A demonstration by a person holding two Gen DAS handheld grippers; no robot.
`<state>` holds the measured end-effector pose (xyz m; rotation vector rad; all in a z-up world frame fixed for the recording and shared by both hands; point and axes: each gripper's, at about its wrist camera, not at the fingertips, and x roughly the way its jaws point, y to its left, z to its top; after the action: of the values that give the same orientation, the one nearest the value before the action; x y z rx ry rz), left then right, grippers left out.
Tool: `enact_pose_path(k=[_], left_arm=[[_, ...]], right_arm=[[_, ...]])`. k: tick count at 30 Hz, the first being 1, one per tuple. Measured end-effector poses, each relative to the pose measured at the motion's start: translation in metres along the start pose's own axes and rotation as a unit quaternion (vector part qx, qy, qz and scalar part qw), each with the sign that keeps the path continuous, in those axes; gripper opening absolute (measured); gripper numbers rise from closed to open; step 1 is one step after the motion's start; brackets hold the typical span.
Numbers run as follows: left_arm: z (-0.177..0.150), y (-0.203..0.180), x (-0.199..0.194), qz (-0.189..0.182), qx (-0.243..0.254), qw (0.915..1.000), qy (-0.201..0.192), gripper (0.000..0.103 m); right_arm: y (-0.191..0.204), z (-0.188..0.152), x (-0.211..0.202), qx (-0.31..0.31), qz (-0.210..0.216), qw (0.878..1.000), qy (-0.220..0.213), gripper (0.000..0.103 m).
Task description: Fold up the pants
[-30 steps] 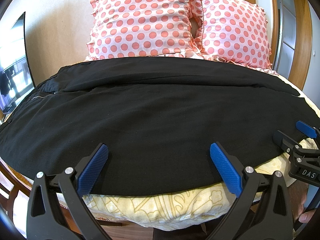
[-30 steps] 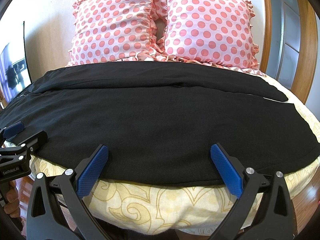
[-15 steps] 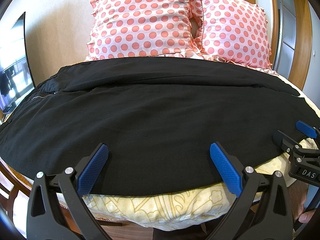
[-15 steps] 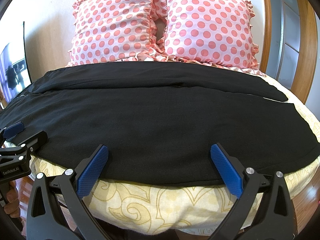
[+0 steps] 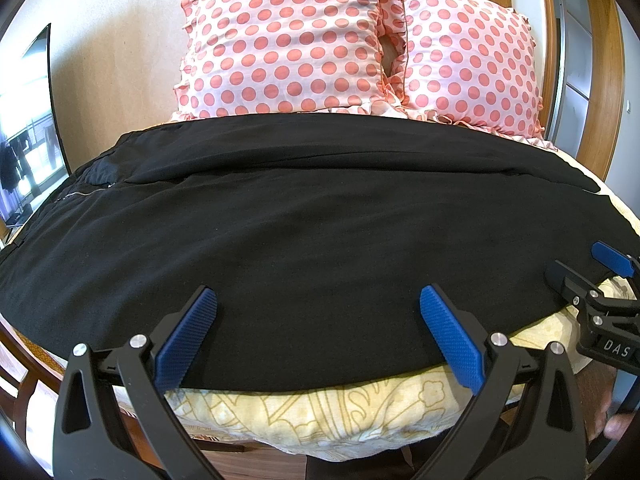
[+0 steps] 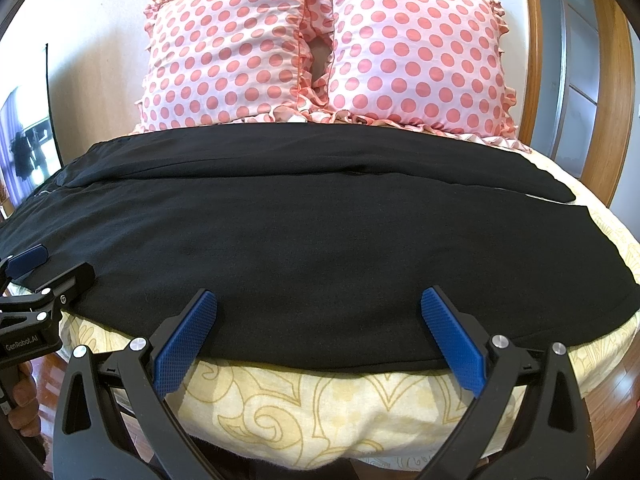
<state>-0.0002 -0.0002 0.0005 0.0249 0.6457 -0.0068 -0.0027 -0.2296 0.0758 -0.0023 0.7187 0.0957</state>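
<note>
Black pants [image 5: 304, 224] lie flat and spread sideways across the bed, waist with a zipper [image 5: 82, 193] at the left, leg ends at the right [image 6: 560, 240]. My left gripper [image 5: 316, 332] is open and empty, hovering over the pants' near edge. My right gripper [image 6: 318, 332] is open and empty over the same near edge, further right. Each gripper shows in the other's view: the right one at the right edge [image 5: 592, 280], the left one at the left edge [image 6: 44, 276].
Two pink polka-dot pillows [image 5: 288, 44] [image 6: 412, 56] lean against the wall behind the pants. The yellow patterned bedspread [image 6: 320, 400] hangs over the near bed edge. A wooden door frame [image 6: 612, 92] stands at the right, a window [image 5: 20, 140] at the left.
</note>
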Motion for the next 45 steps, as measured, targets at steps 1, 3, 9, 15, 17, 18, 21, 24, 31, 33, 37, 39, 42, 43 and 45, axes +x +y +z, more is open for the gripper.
enact_pose_path(k=[1, 3, 9, 15, 17, 18, 21, 24, 31, 33, 37, 39, 42, 43, 45], left_arm=[[0.001, 0.0, 0.0, 0.0, 0.0, 1.0, 0.002, 0.101], [0.002, 0.0, 0.001, 0.001, 0.0, 1.0, 0.008, 0.101], [0.01, 0.003, 0.002, 0.012, 0.005, 0.9999, 0.01, 0.101], [0.025, 0.009, -0.009, 0.002, 0.009, 0.9994, -0.035, 0.101], [0.03, 0.012, -0.007, -0.016, 0.0, 0.9991, -0.039, 0.101], [0.032, 0.013, -0.005, -0.022, -0.002, 0.999, -0.038, 0.101], [0.036, 0.018, 0.002, -0.038, -0.009, 0.9985, -0.038, 0.101], [0.039, 0.024, 0.009, -0.06, -0.02, 0.9975, -0.031, 0.101], [0.043, 0.03, 0.021, -0.092, -0.027, 0.9953, -0.017, 0.101], [0.043, 0.031, 0.022, -0.094, -0.028, 0.995, -0.017, 0.101], [0.042, 0.035, 0.025, -0.111, -0.037, 0.9931, -0.009, 0.101], [0.041, 0.041, 0.024, -0.121, -0.053, 0.9912, -0.006, 0.101], [0.038, 0.05, 0.017, -0.124, -0.076, 0.9893, -0.013, 0.101], [0.037, 0.052, 0.015, -0.123, -0.082, 0.989, -0.014, 0.101], [0.035, 0.056, 0.011, -0.122, -0.091, 0.9882, -0.015, 0.101]], right_arm=[[0.0, -0.001, 0.0, 0.0, 0.001, 1.0, -0.001, 0.102], [-0.002, 0.003, 0.002, -0.008, 0.008, 1.0, 0.01, 0.102], [-0.054, 0.062, 0.004, 0.028, 0.017, 0.999, -0.012, 0.102], [-0.171, 0.163, 0.077, 0.173, -0.059, 0.982, 0.041, 0.102], [-0.202, 0.181, 0.109, 0.208, -0.078, 0.973, 0.066, 0.098], [-0.221, 0.189, 0.131, 0.229, -0.099, 0.964, 0.086, 0.089], [-0.265, 0.201, 0.189, 0.28, -0.137, 0.941, 0.134, 0.066], [-0.292, 0.202, 0.228, 0.324, -0.173, 0.916, 0.161, 0.056], [-0.302, 0.201, 0.259, 0.288, -0.244, 0.91, 0.169, 0.033], [-0.305, 0.189, 0.248, 0.29, -0.238, 0.915, 0.151, 0.011], [-0.325, 0.162, 0.218, 0.353, -0.173, 0.912, 0.114, 0.003], [-0.327, 0.153, 0.198, 0.38, -0.142, 0.91, 0.086, 0.003], [-0.322, 0.146, 0.153, 0.39, -0.099, 0.915, 0.029, 0.002], [-0.318, 0.145, 0.137, 0.391, -0.083, 0.916, 0.011, 0.002], [-0.307, 0.134, 0.102, 0.395, -0.052, 0.917, -0.016, 0.002]])
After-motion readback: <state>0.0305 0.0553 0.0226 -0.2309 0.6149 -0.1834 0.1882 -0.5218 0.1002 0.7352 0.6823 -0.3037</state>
